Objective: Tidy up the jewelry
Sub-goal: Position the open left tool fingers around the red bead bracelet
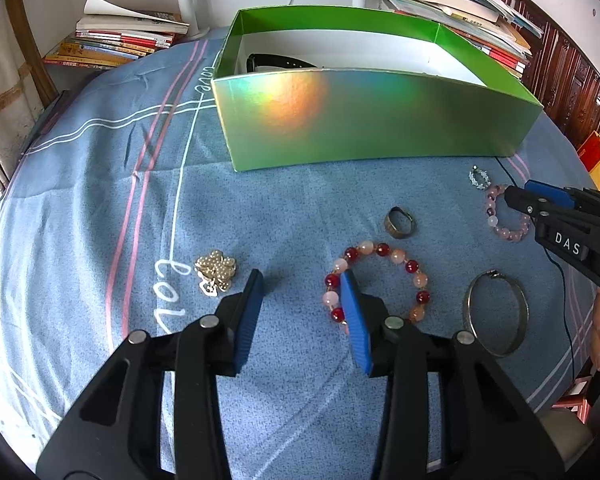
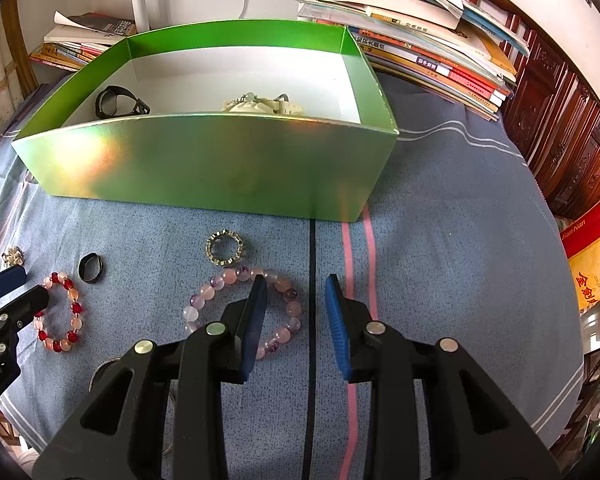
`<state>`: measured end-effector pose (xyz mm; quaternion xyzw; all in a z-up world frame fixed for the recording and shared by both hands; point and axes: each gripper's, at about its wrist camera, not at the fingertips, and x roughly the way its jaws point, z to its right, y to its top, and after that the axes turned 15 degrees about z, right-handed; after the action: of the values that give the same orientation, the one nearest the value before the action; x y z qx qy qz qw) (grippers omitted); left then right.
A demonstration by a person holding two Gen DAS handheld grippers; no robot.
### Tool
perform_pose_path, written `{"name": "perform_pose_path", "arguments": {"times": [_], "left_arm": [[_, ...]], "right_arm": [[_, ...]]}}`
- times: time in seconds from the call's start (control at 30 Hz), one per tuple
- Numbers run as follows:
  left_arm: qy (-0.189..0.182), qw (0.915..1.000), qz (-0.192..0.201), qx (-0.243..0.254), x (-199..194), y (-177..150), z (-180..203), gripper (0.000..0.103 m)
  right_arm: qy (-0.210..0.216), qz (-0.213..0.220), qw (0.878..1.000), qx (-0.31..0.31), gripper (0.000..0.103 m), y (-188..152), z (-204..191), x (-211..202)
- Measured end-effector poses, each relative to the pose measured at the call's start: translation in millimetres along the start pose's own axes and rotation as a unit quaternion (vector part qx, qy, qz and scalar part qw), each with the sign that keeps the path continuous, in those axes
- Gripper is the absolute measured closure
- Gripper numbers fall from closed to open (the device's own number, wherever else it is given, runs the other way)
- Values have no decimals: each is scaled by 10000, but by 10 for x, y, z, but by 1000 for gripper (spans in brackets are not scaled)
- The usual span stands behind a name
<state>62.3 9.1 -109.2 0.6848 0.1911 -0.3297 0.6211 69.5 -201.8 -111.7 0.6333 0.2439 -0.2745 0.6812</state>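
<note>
Jewelry lies on a blue cloth before the green box. The left gripper has its fingers apart, holding nothing, one finger over the red bead bracelet. The right gripper is likewise part open and empty, one finger over the pink bead bracelet.

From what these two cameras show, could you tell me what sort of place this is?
Most likely a room in a home, perhaps a study or bedroom. Stacks of books lie behind the green box, a carved wooden cabinet stands at the right, and the jewelry lies on a blue printed cloth.
</note>
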Motion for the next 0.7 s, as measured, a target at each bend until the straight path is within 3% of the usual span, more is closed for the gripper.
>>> {"name": "perform_pose_path", "arguments": {"times": [0.47, 0.53, 0.6, 0.7], "left_arm": [[27, 10000, -35, 42, 7, 5, 42, 63], [31, 10000, -45, 32, 7, 7, 39, 64], [40, 10000, -45, 26, 6, 6, 32, 65], [52, 10000, -44, 15, 0, 1, 23, 65]], "right_arm": [[-9, -35, 9999, -105, 71, -5, -41, -22], [107, -60, 9999, -104, 78, -9, -59, -31], [137, -59, 9998, -145, 94, -15, -86, -41], [157, -57, 9996, -220, 95, -29, -119, -61]]}}
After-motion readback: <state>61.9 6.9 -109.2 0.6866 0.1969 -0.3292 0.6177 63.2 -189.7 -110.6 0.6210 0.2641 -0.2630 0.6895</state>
